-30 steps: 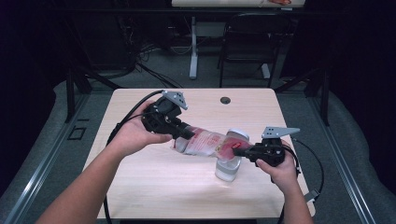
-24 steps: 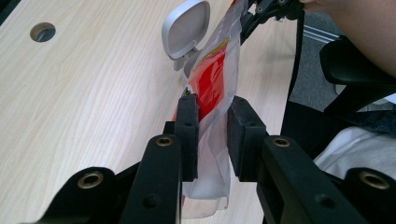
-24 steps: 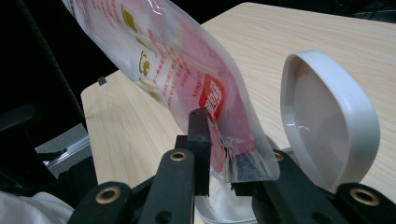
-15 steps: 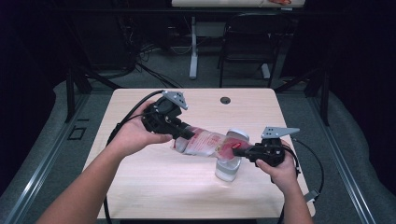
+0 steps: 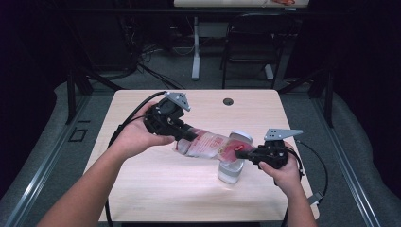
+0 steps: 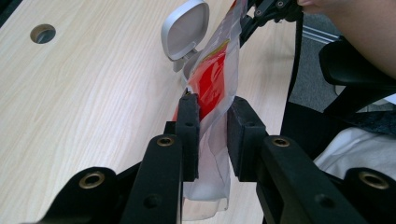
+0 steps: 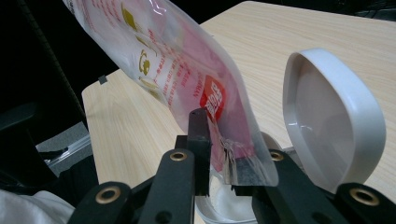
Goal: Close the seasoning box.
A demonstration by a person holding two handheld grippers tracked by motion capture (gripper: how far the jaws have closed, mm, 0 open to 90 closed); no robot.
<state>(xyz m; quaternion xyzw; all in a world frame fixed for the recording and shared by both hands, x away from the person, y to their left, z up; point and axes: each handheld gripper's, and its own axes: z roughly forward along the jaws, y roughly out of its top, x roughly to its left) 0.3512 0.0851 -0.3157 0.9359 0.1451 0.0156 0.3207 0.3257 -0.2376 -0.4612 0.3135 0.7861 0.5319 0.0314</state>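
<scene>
A clear pouch with red print hangs slanted above the wooden table, stretched between both grippers. My left gripper is shut on its higher end; in the left gripper view the pouch runs up between the pads of that gripper. My right gripper is shut on the lower end. In the right gripper view that end of the pouch sits in my right gripper just over the mouth of a clear container. The container stands upright with its white flip lid swung open.
A round cable hole lies near the table's far edge. Cables trail from both grippers across the table and off its sides. A dark chair and a desk leg stand beyond the table.
</scene>
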